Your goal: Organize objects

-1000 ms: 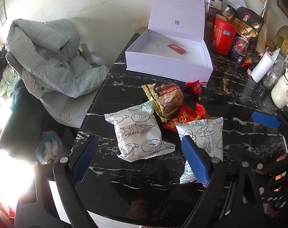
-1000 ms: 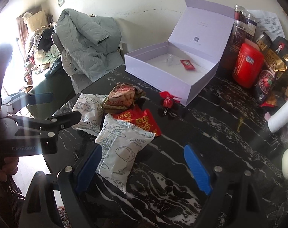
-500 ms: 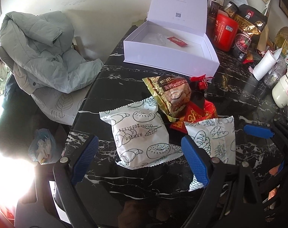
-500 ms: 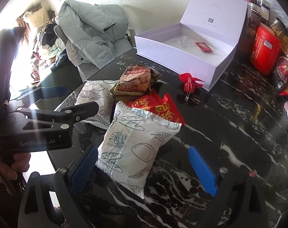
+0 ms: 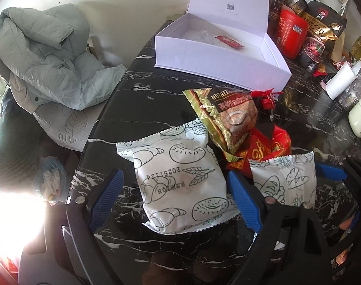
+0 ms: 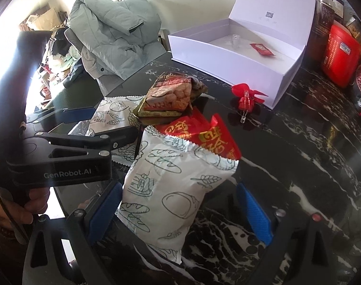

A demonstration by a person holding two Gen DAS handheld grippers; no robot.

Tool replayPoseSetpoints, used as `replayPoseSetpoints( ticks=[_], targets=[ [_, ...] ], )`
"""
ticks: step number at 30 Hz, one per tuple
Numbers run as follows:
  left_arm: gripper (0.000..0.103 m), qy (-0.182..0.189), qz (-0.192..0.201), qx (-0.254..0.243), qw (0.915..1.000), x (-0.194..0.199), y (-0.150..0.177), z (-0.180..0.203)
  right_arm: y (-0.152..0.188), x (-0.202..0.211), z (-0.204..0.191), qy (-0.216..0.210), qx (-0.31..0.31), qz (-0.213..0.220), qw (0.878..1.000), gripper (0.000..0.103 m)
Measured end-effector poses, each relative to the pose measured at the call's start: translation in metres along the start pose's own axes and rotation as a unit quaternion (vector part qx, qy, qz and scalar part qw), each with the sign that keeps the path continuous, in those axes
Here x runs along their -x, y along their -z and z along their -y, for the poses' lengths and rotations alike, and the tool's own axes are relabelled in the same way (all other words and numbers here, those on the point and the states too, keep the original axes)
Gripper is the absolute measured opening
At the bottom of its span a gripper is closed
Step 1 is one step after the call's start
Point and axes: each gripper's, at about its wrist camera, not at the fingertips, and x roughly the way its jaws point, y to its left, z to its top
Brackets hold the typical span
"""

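Two white bread packets lie on the black marble table (image 5: 137, 95). My left gripper (image 5: 175, 200) is open and straddles the left packet (image 5: 180, 182), pads close beside its edges. My right gripper (image 6: 179, 212) is open around the other packet (image 6: 173, 190), which shows in the left wrist view as the right packet (image 5: 285, 180). Behind them sit a gold snack bag (image 5: 230, 116), a red packet (image 5: 270, 147) and a red ornament (image 5: 266, 97). The open white box (image 5: 218, 71) holds a red sachet (image 5: 229, 40). The left gripper (image 6: 104, 128) appears at the left of the right wrist view.
A red canister (image 5: 292, 35), dark food bags (image 5: 323, 30) and a white cup (image 5: 358, 116) crowd the table's right side. A grey jacket (image 5: 45, 54) lies on a chair beyond the table's left edge. A hand (image 6: 14, 209) holds the left gripper's handle.
Both grippers have come down and closer to the white packets, which now lie between their fingers. The right gripper's jaws stand a little wider than a second ago.
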Motion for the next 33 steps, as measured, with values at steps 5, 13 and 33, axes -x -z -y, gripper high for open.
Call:
replayPoseSetpoints(
  ticks=[5, 13, 33],
  targets=[
    [0.084, 0.024, 0.016, 0.009, 0.9995, 0.004, 0.003, -0.003, 0.004, 0.002, 0.005, -0.029, -0.009, 0.003, 1.000, 0.089],
    [0.067, 0.025, 0.010, 0.011, 0.9996, 0.004, 0.007, 0.000, 0.010, 0.009, 0.000, -0.052, 0.013, 0.005, 0.999, 0.066],
    [0.067, 0.044, -0.020, -0.021, 0.9986, 0.031, 0.050, 0.019, 0.038, 0.027, 0.010, -0.046, 0.023, 0.009, 0.999, 0.064]
  ],
)
